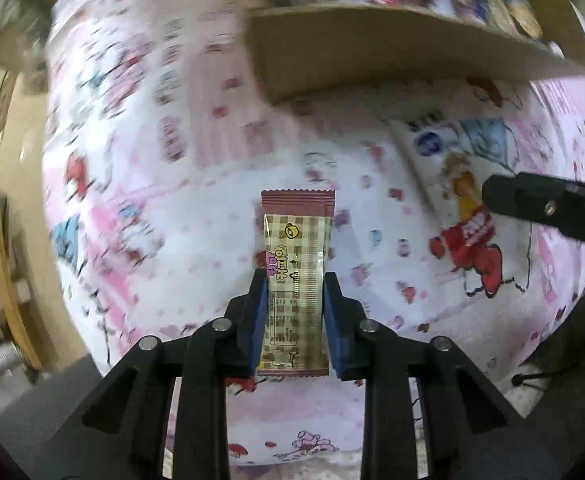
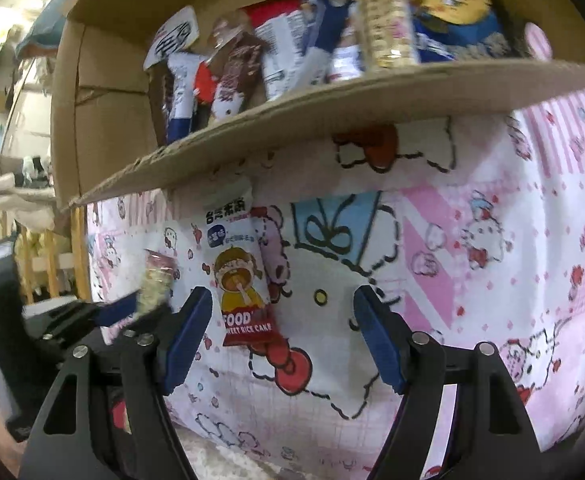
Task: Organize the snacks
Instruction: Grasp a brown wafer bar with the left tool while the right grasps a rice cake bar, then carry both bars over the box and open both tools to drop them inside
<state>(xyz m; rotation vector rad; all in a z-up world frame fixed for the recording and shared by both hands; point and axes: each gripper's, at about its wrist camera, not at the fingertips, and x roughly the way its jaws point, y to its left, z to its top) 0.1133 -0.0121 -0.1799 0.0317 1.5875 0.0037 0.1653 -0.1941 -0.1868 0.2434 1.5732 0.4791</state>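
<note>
Left wrist view: our left gripper jaws clench the checked snack packet mid-length; light, crinkly, slippery. Right gripper jaws released above the rice cake packet.

Item 1: flat white snack pouch with a cartoon child and a red lower band, lying on the pink cartoon-cat printed cloth. The red band reads "FOOD" in large white capitals, with "SWEET RICE CAKE" beneath, its first letter partly cut off. Dark East Asian characters stand across the white top; too blurred to read.

Item 2: brown-and-cream chequered snack sachet with crimped maroon ends. Pink and brown East Asian lettering runs along its length, and a fine-print panel sits below; neither is legible.

Item 3: packets in the brown cardboard box. Printing visible, none readable.
</note>
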